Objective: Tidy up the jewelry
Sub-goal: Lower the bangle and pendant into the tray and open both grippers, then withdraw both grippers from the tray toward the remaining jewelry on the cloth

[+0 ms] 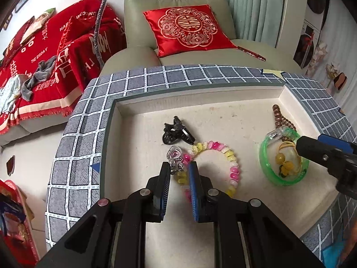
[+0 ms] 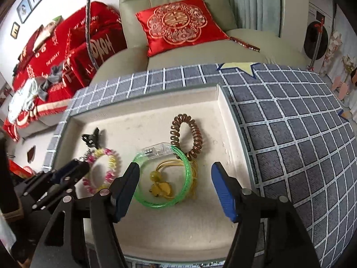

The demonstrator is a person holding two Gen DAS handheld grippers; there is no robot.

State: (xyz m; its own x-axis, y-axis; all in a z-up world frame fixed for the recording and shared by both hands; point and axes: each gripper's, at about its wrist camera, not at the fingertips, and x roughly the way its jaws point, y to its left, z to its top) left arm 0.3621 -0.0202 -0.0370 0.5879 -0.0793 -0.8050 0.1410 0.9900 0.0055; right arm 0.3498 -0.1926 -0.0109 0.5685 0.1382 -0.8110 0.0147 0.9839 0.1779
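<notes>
A white tray [image 1: 133,134] holds the jewelry. My left gripper [image 1: 179,167] has its jaws narrowly apart around the near-left edge of a pink and yellow bead bracelet [image 1: 232,156], with a silver charm [image 1: 175,156] between the tips. I cannot tell if it grips. A black hair claw [image 1: 177,131] lies just beyond. My right gripper [image 2: 176,169] is wide open over a green bangle [image 2: 187,163] with a yellow beaded cord [image 2: 160,183] inside it. A brown coil bracelet [image 2: 196,134] lies behind. The right gripper also shows in the left wrist view [image 1: 312,147].
The tray sits in a grey cushion with a white grid [image 2: 290,122]. A beige armchair [image 1: 178,4] with a red embroidered pillow [image 1: 189,29] stands behind. A sofa with red blankets [image 1: 44,55] is at the left.
</notes>
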